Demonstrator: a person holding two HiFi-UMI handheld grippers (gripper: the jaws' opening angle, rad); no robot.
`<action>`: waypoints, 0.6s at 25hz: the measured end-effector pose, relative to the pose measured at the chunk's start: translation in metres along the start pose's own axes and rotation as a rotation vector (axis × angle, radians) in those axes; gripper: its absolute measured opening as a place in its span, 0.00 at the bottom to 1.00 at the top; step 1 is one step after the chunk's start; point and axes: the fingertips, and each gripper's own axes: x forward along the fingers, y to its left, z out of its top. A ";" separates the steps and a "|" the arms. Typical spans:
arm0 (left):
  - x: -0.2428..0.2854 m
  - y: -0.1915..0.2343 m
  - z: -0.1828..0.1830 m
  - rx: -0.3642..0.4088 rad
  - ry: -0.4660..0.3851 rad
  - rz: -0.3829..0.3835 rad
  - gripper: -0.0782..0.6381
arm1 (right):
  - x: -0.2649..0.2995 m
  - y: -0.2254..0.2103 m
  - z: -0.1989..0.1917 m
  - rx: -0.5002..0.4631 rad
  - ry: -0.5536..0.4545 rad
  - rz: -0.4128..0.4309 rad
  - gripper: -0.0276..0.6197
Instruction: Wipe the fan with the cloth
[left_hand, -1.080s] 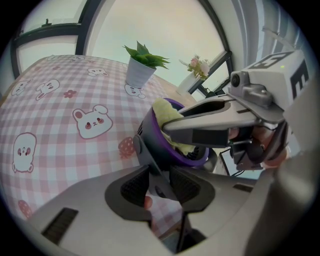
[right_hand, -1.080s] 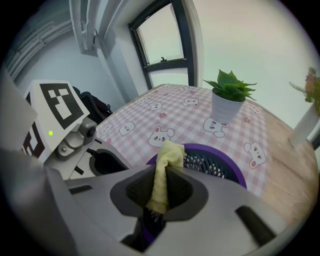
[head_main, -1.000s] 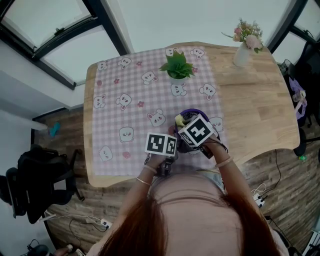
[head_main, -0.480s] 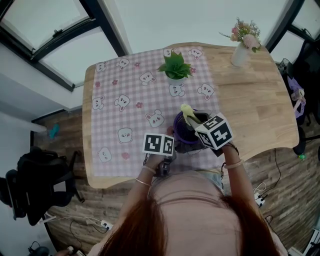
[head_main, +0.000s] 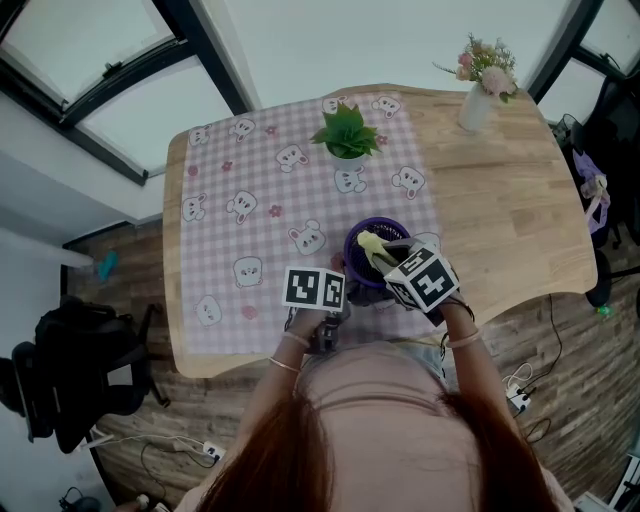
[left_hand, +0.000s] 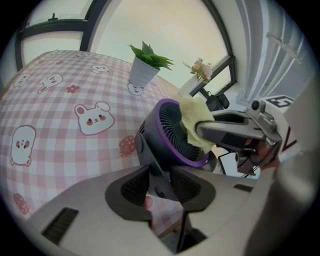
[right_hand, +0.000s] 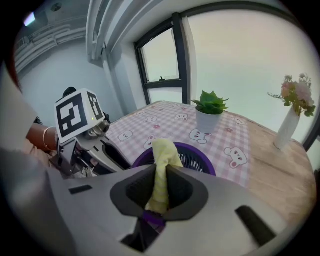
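gripping the cloth (right_hand: 161, 162), right claw (right_hand: 159, 189) sits above fan (right_hand: 196, 159).

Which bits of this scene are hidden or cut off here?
- fan, stand: right gripper view, under the body of the right gripper.
- fan's grille: same view, partly behind the cloth.
- table, near edge's middle: head view, covered by the person's head.

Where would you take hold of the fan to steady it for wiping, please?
Grip the fan by its grey stand behind the purple ring, coming in low from the back: it is narrow and leaves the grille free for the cloth.
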 end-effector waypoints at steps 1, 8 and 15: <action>0.000 0.000 0.000 0.000 0.000 0.001 0.29 | 0.003 0.000 -0.003 -0.006 0.019 -0.006 0.11; 0.001 0.000 0.000 -0.001 0.000 0.006 0.29 | 0.015 -0.007 -0.004 -0.024 0.061 -0.037 0.11; 0.001 -0.001 0.000 -0.004 0.001 0.005 0.29 | 0.016 -0.019 -0.001 0.005 0.055 -0.071 0.11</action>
